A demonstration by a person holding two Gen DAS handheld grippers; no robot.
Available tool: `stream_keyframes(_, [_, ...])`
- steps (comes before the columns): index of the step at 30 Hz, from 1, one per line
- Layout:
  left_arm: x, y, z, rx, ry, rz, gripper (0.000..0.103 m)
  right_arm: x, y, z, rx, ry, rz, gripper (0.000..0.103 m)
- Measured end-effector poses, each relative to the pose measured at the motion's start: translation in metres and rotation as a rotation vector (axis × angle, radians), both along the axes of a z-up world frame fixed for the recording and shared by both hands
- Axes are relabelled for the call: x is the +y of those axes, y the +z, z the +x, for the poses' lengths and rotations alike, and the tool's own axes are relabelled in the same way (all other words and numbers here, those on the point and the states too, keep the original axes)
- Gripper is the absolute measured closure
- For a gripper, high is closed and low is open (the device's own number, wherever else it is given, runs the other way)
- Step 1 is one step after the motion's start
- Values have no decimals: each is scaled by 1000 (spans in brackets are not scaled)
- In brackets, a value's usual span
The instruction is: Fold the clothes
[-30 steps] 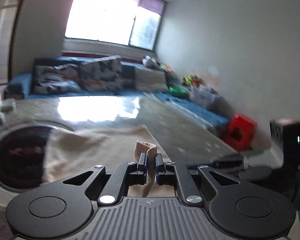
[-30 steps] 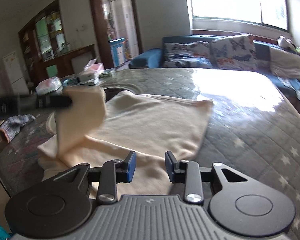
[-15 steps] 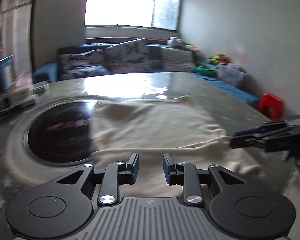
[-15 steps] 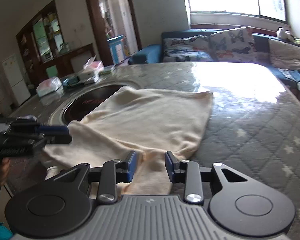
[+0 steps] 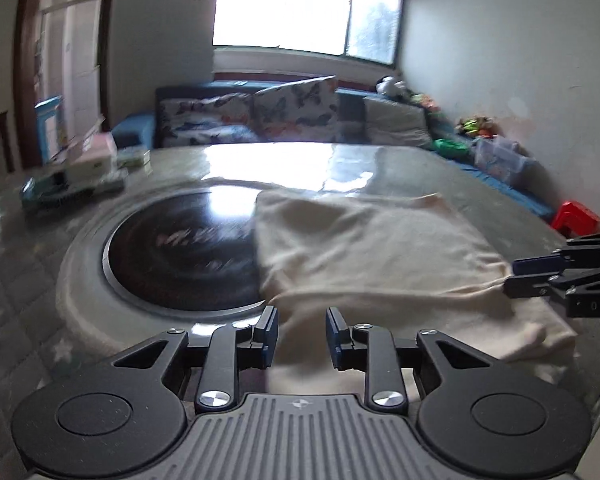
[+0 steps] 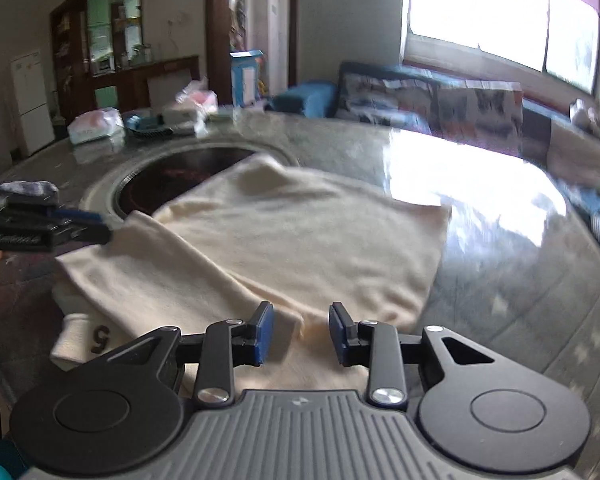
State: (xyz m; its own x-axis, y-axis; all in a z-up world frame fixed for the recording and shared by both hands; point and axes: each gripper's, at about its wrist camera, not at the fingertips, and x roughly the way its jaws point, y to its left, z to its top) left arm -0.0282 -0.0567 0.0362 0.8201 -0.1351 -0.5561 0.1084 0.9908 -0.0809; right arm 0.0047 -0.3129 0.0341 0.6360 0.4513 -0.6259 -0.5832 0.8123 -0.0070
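A cream garment (image 5: 372,256) lies spread on the grey quilted table, partly folded, with a sleeve laid across its near side (image 6: 152,276). It also shows in the right wrist view (image 6: 308,240). My left gripper (image 5: 302,338) is open and empty, just above the garment's near left edge. It appears from the side in the right wrist view (image 6: 76,226). My right gripper (image 6: 301,334) is open and empty over the garment's near hem. It appears at the right in the left wrist view (image 5: 540,276), beside the garment's edge.
A round black cooktop (image 5: 184,256) is set in the table left of the garment, partly under it. Boxes and bags (image 6: 148,120) sit at the table's far left. A sofa with cushions (image 5: 284,116) stands behind. A red stool (image 5: 576,216) is at right.
My left gripper let go of the cream sleeve it held a second ago and opened. The sleeve now lies across the garment. My right gripper stayed open.
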Motion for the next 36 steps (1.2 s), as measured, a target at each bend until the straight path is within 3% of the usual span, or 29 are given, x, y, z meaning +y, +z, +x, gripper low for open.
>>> stream_keyframes(5, [-25,-5,19,-28,-131,70,74,18,6,-9,-3,127,-2,72])
stream_keyframes(9, [-25,-23,28,13,-168,107,73,30,-9,-5,26,185,-39,72])
stream_keyframes(15, [-13,-26,20,41,-140,25,71,23,-21,-2,61,223,-14,67])
stream_keyframes(21, [-21,-23,-2,51,-136,61,71,17,-21,-16,27,292,-50,67])
stream_keyframes(32, [-26,-17,-44,77,-123,47,70,4,-14,-36,77,367,-54,67])
stream_keyframes(36, [-21,-14,-37,94,-152,20,62,-2,-11,-31,115,340,-21,67])
